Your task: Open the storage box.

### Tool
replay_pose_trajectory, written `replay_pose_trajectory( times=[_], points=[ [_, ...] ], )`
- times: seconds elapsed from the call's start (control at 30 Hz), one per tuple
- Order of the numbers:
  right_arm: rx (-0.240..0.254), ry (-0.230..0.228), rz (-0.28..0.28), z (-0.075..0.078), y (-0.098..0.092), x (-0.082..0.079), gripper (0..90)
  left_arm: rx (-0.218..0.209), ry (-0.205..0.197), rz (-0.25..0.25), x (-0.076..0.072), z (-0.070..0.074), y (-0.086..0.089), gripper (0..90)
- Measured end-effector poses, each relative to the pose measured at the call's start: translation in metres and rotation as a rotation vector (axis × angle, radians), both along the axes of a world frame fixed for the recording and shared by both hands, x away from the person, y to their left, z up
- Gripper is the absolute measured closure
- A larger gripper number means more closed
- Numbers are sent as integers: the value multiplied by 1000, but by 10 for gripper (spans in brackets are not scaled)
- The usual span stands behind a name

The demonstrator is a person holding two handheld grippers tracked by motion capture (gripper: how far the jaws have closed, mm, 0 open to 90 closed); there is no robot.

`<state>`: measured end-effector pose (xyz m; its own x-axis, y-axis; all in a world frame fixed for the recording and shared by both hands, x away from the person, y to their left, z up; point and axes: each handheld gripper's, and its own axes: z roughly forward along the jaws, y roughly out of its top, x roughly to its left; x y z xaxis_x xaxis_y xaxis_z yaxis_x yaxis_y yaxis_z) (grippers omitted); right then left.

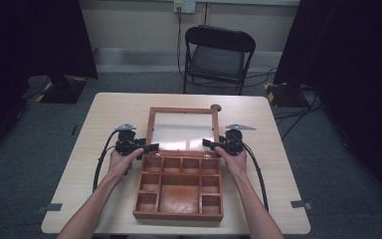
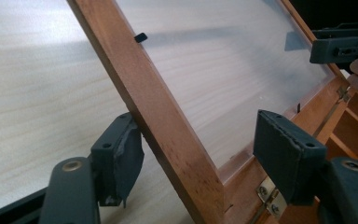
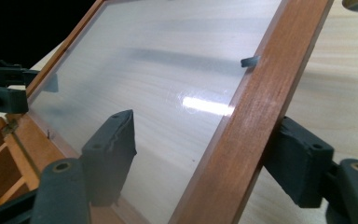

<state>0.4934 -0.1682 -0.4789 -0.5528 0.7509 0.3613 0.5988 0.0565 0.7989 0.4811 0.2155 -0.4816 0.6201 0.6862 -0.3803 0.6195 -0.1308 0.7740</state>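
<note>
A wooden box (image 1: 178, 215) with several open compartments sits on the table, and the compartments look empty. Its lid (image 1: 181, 130), a wooden frame around a clear panel, is swung back behind it. My left gripper (image 1: 149, 148) straddles the lid's left frame rail (image 2: 158, 116) near the hinge (image 2: 270, 196). Its jaws are open: one pad (image 2: 121, 158) is close to the rail, the other stands well off over the panel. My right gripper (image 1: 206, 143) straddles the right rail (image 3: 265, 93) the same way, open. The left gripper (image 2: 198, 144) and right gripper (image 3: 205, 144) face each other across the panel.
A small round object (image 1: 216, 107) lies on the table just behind the lid's far right corner. A black folding chair (image 1: 219, 55) stands beyond the table's far edge. Dark curtains hang on both sides, and cables lie on the floor at the right.
</note>
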Motion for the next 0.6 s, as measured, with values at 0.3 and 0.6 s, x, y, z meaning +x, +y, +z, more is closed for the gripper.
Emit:
replay_pose_trajectory(
  times=[0.3,0.6],
  points=[
    [-7,25,-16,-6,2,2,234,-32,39,2,1,-4,2,324],
    [-42,54,-36,-8,1,3,198,-29,74,28,3,-8,2,279]
  ],
)
